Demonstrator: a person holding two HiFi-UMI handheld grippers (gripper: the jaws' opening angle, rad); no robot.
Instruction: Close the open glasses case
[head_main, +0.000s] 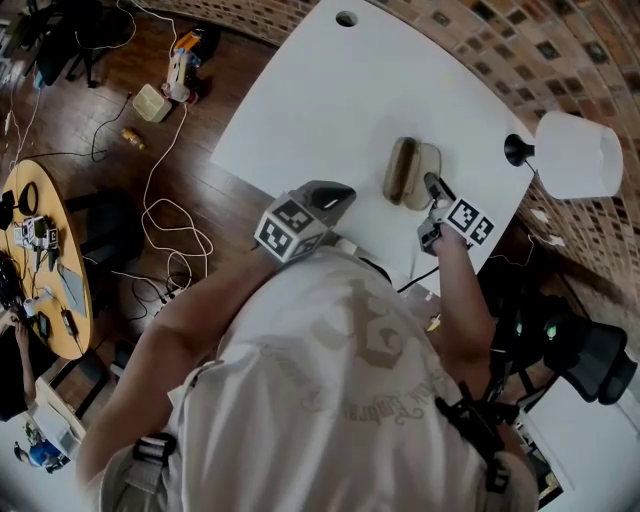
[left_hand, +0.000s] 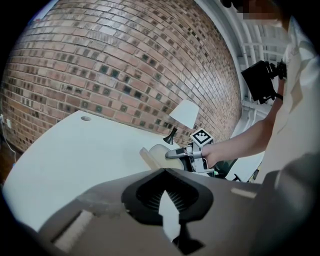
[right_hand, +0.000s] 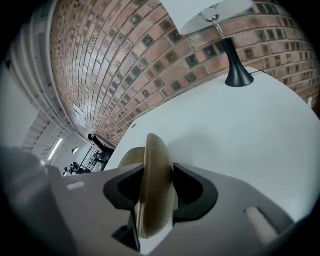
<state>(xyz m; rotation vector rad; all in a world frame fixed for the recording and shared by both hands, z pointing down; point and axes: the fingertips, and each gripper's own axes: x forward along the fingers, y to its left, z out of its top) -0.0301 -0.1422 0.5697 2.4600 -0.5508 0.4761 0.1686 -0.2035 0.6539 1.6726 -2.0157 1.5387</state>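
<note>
A wood floor (head_main: 215, 205) strewn with white cables (head_main: 165, 235) fills the 9 o'clock side of the head view. A brick wall (head_main: 500, 40) runs across the 1 o'clock corner. Between them lies the white desk (head_main: 330, 90), reaching from the centre up toward 12 o'clock. The person (head_main: 330, 400) in a pale printed T-shirt takes up the 6 o'clock part of that view, with both forearms stretched toward the desk. A round wooden table (head_main: 48, 262) loaded with small gear sits at 9 o'clock, well apart from the desk.

A lamp (head_main: 578, 152) with a white shade and a black foot stands on the desk's edge at 3 o'clock of the case.

The left gripper (head_main: 345, 195) hovers over the near edge of the desk at 8 o'clock of the case, near it but not touching. Its jaws stand a narrow slit apart with only the bare desk showing through, and nothing is held.

The right gripper (head_main: 434, 187) comes in from 5 o'clock of the case. Its jaws are closed on one tan shell, which stands on edge between the pads in the right gripper view.

The glasses case (head_main: 410, 172) rests on the desk just past centre toward 1 o'clock. It is open, its darker half toward 9 o'clock and its lighter half toward 3 o'clock.

A small round hole (head_main: 346, 19) pierces the desk at 12 o'clock.
</note>
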